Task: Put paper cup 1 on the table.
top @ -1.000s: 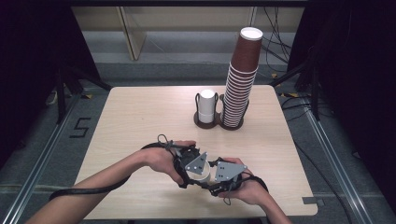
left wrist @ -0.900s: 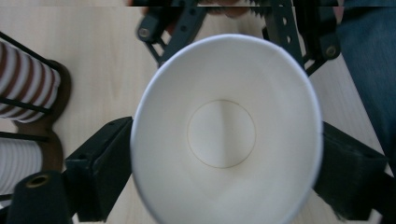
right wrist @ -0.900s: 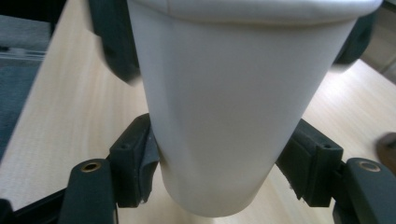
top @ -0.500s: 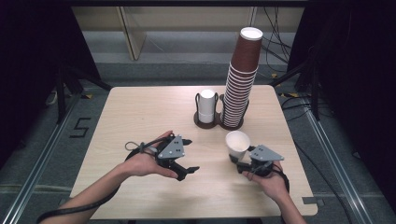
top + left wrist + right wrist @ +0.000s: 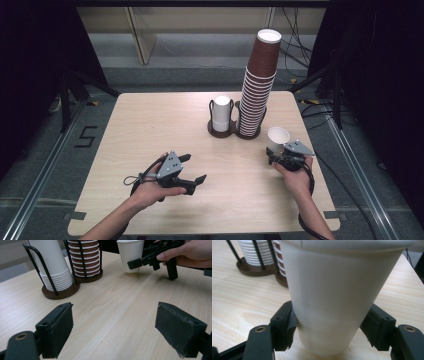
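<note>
Bench (image 5: pixel 150 125) of pale wood carried a dark two-ring holder (image 5: pixel 235 131) in the high view, the landmark for all else. Its left ring held a short white cup stack (image 5: pixel 221 113), its right ring a tall brown cup stack (image 5: pixel 257 80) topped by a white rim. Right of the holder and nearer the person, the right tool (image 5: pixel 276 156) clasped a single white cup (image 5: pixel 277 139), upright, with the right hand (image 5: pixel 295 177) behind it. Left of the holder and well toward the person, the left tool (image 5: pixel 192 168) hovered with its jaws spread, clasping nothing, held by the left hand (image 5: pixel 152 190).

From the left gripper view, both black jaws stood wide apart over bare wood; the holder (image 5: pixel 60 291) sat beyond them, and the white cup (image 5: pixel 130 255) stood right of it in the right tool (image 5: pixel 136 263).

Seen from the right gripper view, the white cup (image 5: pixel 334 295) sat between both jaws, pressed by each pad, with the holder (image 5: pixel 254 268) behind and left.
</note>
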Action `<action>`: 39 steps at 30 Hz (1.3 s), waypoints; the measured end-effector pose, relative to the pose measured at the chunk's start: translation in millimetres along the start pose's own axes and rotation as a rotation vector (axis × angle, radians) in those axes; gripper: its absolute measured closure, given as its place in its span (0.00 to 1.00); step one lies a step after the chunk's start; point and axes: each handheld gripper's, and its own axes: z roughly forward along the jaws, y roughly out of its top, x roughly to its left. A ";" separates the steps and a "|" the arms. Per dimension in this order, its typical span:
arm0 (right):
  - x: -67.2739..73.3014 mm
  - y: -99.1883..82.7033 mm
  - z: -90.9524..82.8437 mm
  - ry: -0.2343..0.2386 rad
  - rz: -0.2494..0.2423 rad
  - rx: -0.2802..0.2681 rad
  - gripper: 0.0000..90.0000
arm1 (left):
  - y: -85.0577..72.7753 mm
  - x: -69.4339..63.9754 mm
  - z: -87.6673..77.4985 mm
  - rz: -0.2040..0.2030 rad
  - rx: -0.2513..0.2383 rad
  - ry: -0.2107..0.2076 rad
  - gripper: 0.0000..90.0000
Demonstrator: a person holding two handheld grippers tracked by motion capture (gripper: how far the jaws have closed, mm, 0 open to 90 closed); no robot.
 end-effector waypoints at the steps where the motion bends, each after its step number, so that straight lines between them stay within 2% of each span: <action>1: 1.5 1.1 0.8 -0.008 0.018 0.016 0.38 | -1.4 0.0 0.8 -0.004 -0.009 -0.003 0.16; 2: -2.5 2.1 3.8 -0.010 -0.028 0.000 0.38 | -1.9 -0.2 -0.2 -0.004 0.005 0.004 0.16; 5: -4.5 3.7 7.4 -0.024 -0.018 0.029 0.37 | -4.3 -0.3 0.0 -0.009 0.007 0.006 0.16; 6: -5.8 3.1 9.2 -0.040 -0.041 0.027 0.37 | -5.4 -0.6 0.6 -0.010 0.007 0.006 0.16; 8: -5.5 3.3 9.6 -0.037 -0.040 0.038 0.37 | -5.6 -0.6 0.4 -0.006 0.010 0.009 0.16; 9: -2.0 2.6 10.2 -0.042 0.002 0.050 0.37 | -5.7 -0.4 0.4 -0.001 0.011 0.006 0.16; 10: -2.0 2.6 10.2 -0.042 0.002 0.050 0.37 | -5.7 -0.4 0.4 -0.001 0.011 0.006 0.16; 11: -5.7 3.0 12.2 -0.049 -0.040 0.055 0.37 | -5.9 -0.5 0.4 -0.001 0.010 0.008 0.16; 14: -4.3 3.3 13.0 -0.041 -0.024 0.049 0.37 | -6.7 -0.9 0.9 -0.009 0.011 0.011 0.16; 15: -0.3 3.5 12.4 -0.041 0.012 0.079 0.37 | -8.0 -1.2 1.9 -0.009 0.016 0.012 0.16; 16: -1.3 3.6 13.6 -0.041 -0.012 0.072 0.37 | -8.0 -1.2 1.9 -0.009 0.016 0.012 0.16; 18: -1.2 3.6 14.0 -0.050 -0.018 0.081 0.37 | -8.9 -1.8 2.8 -0.007 0.021 0.013 0.16; 19: -4.1 4.0 15.1 -0.049 -0.047 0.074 0.37 | -9.3 -2.6 3.4 -0.006 0.025 0.012 0.16; 20: -2.2 3.8 14.4 -0.048 -0.017 0.077 0.37 | -9.5 -3.1 3.8 -0.007 0.025 0.011 0.16; 24: -2.2 4.0 15.0 -0.053 -0.015 0.094 0.37 | -10.9 -5.1 5.6 -0.002 0.024 0.002 0.16; 25: -4.3 4.3 15.9 -0.042 -0.034 0.084 0.36 | -10.9 -5.1 5.6 -0.002 0.024 0.002 0.16; 27: -4.6 4.6 16.2 -0.052 -0.046 0.101 0.36 | -11.7 -6.9 5.9 0.002 0.033 0.004 0.16; 36: -2.5 4.9 17.6 -0.038 -0.025 0.114 0.35 | -12.3 -7.7 5.8 0.012 0.037 0.001 0.16; 39: -2.5 4.7 19.1 -0.039 -0.028 0.126 0.31 | -13.3 -8.0 6.9 0.005 0.033 -0.003 0.16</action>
